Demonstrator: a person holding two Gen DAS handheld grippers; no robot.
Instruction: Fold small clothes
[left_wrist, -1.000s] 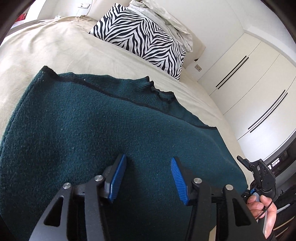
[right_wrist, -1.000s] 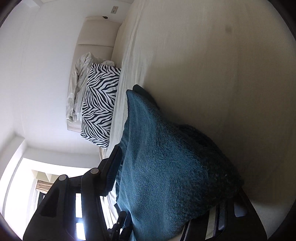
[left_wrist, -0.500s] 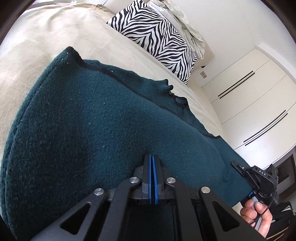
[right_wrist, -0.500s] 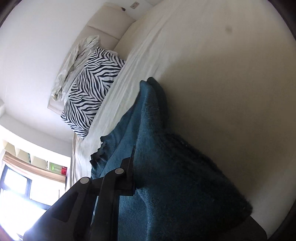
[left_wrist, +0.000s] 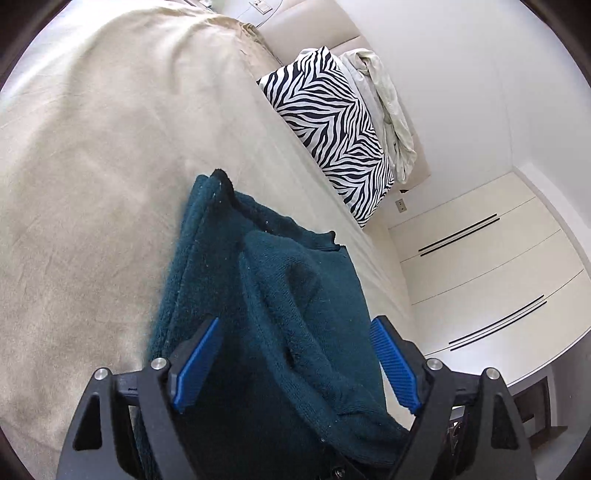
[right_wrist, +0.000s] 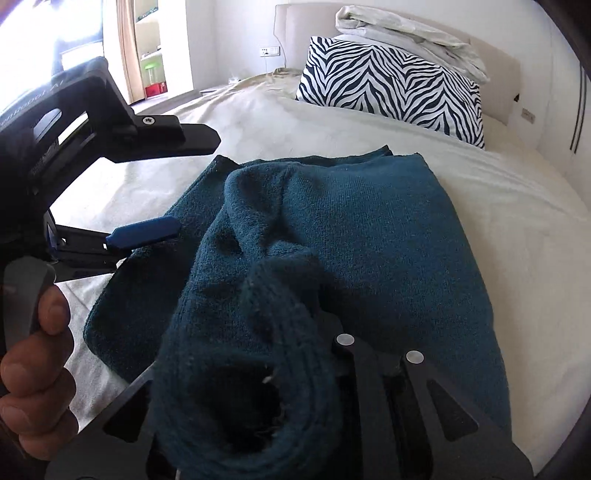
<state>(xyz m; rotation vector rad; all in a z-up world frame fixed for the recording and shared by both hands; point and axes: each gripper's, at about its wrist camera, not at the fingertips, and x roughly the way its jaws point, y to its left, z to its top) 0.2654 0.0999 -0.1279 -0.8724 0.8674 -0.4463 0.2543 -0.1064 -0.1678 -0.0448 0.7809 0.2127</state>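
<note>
Across the lower centre of both frames lies the teal sweater (left_wrist: 280, 317), folded over on itself on the beige bed (left_wrist: 92, 184). Left claw (left_wrist: 295, 369): jaws opening, blue pads (left_wrist: 197, 363) wide apart, the sweater passing between them with no pad pressing on it. Right claw (right_wrist: 332, 354): nearly closed, pinching a bunched fold of the sweater (right_wrist: 369, 229) that drapes back over its frame at lower centre. Right-wrist view, left edge: the left claw (right_wrist: 162, 184) seen side-on, with a hand (right_wrist: 33, 354) on its grip. Zebra pillow (right_wrist: 391, 88) at upper right, against the headboard; a crumpled pale sheet (right_wrist: 410, 26) lies behind it.
</note>
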